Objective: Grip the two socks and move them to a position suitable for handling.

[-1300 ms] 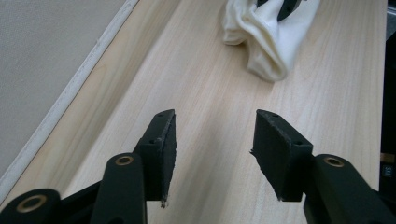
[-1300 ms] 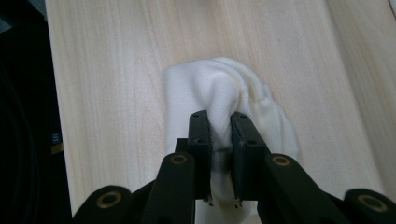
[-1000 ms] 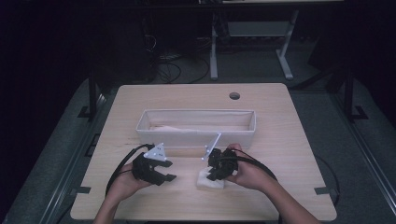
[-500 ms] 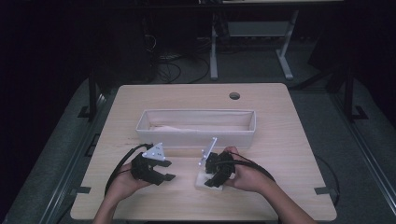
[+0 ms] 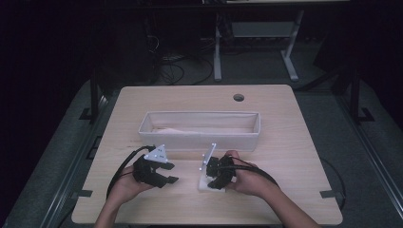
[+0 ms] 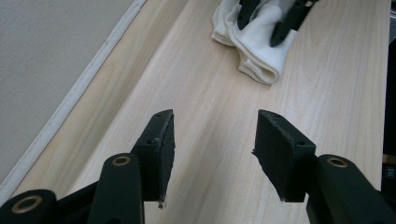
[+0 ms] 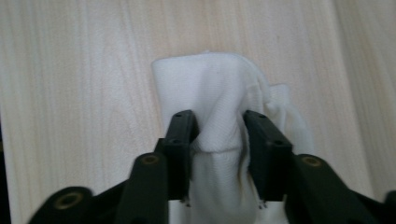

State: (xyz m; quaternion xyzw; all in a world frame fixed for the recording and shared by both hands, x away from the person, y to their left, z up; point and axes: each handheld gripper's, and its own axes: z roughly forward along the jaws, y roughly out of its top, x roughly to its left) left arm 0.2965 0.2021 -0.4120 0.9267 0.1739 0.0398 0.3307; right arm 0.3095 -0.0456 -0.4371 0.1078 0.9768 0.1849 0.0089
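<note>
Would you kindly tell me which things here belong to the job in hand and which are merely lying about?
In the job:
- folded white cloth, pinched between the jaws
- right gripper, its jaws just closing on it

Lying about:
- left gripper, open over bare table
- long white fabric bin

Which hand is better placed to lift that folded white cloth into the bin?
Right. The right gripper already pinches the white cloth between its jaws; the left gripper hangs open over bare table, off to the side.
</note>
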